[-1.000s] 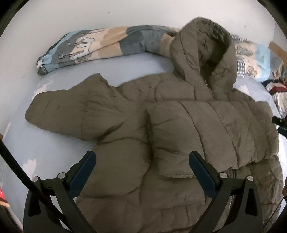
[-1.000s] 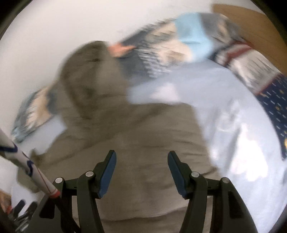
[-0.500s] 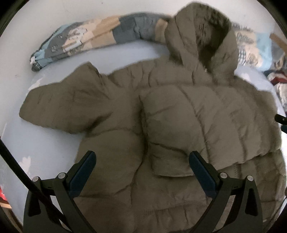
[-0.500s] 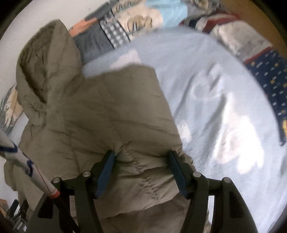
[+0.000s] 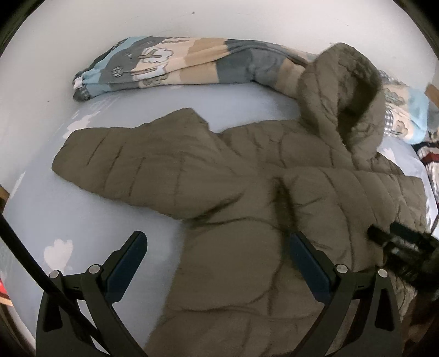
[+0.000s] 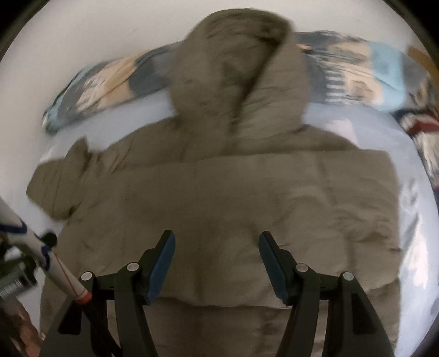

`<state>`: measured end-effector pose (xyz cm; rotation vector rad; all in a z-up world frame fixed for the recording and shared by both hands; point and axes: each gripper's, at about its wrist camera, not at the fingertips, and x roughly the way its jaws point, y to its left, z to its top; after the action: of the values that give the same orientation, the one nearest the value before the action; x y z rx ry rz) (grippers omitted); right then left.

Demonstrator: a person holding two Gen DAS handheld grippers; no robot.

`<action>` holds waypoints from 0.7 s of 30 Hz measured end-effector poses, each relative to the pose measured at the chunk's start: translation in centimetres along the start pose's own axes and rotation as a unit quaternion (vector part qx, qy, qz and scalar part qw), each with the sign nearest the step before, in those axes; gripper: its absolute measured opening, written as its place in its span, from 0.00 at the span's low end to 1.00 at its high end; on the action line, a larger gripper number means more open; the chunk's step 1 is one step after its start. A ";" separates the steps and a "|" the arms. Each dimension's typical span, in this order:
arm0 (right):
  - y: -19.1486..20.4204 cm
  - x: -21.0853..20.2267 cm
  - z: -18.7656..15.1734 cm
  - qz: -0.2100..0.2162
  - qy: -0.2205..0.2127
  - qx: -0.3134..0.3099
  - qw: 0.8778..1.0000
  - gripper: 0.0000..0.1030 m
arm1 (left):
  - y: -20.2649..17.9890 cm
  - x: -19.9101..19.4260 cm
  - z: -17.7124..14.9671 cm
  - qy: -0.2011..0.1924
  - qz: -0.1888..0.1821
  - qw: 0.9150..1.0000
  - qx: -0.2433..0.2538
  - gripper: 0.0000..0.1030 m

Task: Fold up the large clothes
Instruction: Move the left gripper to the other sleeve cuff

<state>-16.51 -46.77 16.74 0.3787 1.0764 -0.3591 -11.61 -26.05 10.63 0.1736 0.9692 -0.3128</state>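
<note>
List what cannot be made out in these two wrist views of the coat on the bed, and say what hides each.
- Coat hem: cut off by the lower edge in both views.
- Its zip or front closure: covered by the folded-over sleeve, right wrist view.
- Patterned blanket print: smeared by motion blur, right wrist view.
- Right gripper: blurred and cut off by the edge, left wrist view.

Jacket lies flat on the bed sheet, hood at the far end resting on the rolled blanket that runs along the wall. One sleeve sticks out left; the other sleeve is folded across the chest.
</note>
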 end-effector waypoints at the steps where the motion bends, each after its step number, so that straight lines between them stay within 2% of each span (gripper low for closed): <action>1: 0.2 0.6 -0.2 -0.005 0.004 -0.005 1.000 0.66 | 0.4 0.0 0.1 0.000 0.001 1.000 -0.003 1.00; 4: 0.7 2.5 -1.0 -0.024 0.024 -0.019 0.999 0.69 | 1.5 0.3 0.2 0.005 0.000 1.000 -0.014 1.00; 8: 1.0 1.4 -0.7 -0.029 0.019 -0.026 0.999 0.70 | 3.3 0.5 0.8 0.010 -0.007 0.999 -0.040 1.00; 15: 2.3 -5.1 -1.4 0.010 -0.009 0.016 1.000 0.70 | 7.6 -0.2 2.3 -0.002 -0.012 0.997 -0.075 1.00; 21: 4.8 -11.3 -5.1 0.033 -0.046 -0.003 0.998 0.70 | 14.1 0.2 2.9 -0.001 0.002 0.992 -0.130 1.00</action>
<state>-23.09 -39.06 25.37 0.3883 0.9731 -0.3107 -4.48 -13.65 12.21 -0.0622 0.9978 -0.1807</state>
